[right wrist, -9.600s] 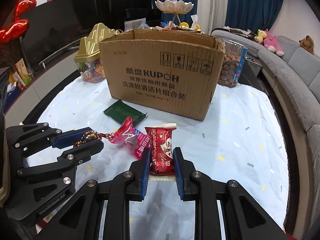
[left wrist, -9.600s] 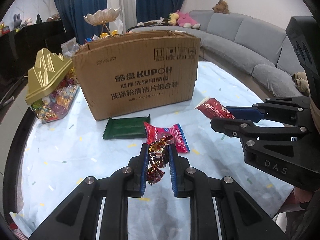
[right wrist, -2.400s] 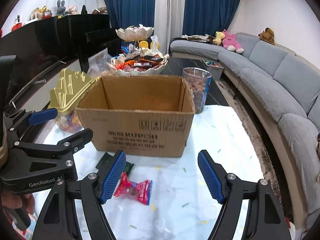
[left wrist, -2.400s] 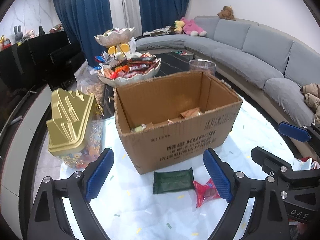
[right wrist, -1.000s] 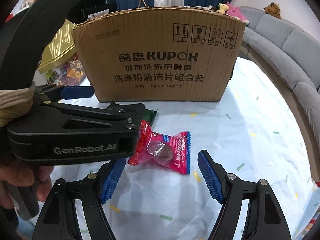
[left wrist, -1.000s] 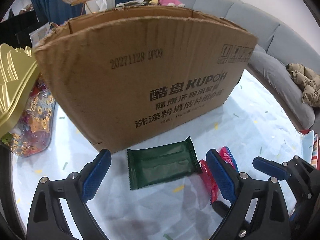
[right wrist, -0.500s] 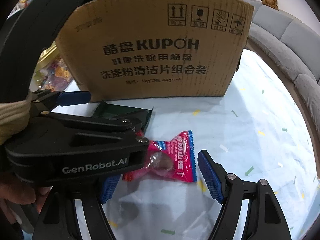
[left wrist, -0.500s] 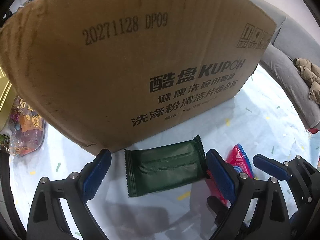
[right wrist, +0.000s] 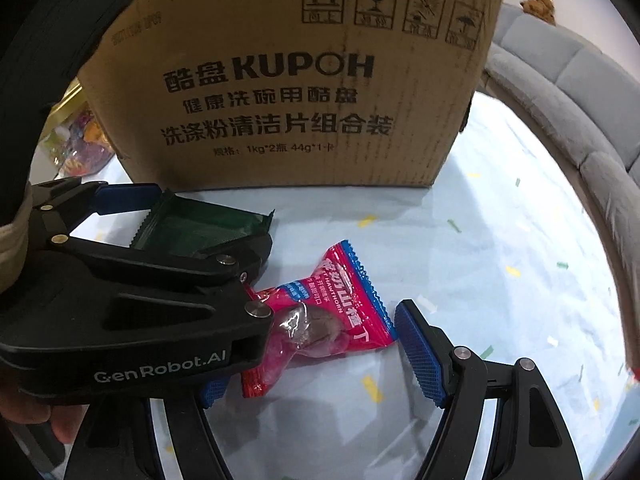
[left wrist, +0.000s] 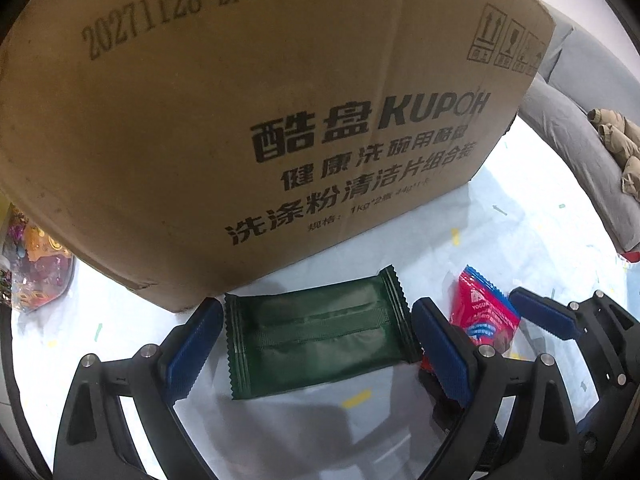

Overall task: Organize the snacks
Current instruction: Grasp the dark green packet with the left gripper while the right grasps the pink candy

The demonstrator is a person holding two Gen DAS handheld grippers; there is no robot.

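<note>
A dark green snack packet (left wrist: 320,336) lies flat on the white tablecloth just in front of the cardboard box (left wrist: 248,112). My left gripper (left wrist: 316,350) is open, its blue pads on either side of the packet without pressing it. A red hawthorn candy packet (right wrist: 320,320) lies to the right of the green one. My right gripper (right wrist: 320,364) stands open around it, pads apart from the wrapper. In the right wrist view the left gripper (right wrist: 168,220) covers the candy's left end, and the green packet (right wrist: 200,228) shows between its fingers.
The box (right wrist: 288,80) stands tall right behind both packets. A jar of colourful sweets (left wrist: 32,272) sits to its left. A grey sofa (right wrist: 568,92) curves along the right beyond the table edge. White cloth (right wrist: 500,260) spreads right of the candy.
Both grippers have sunk toward the table and closer to the box. The green packet now lies between the left pads, and the red candy between the right pads.
</note>
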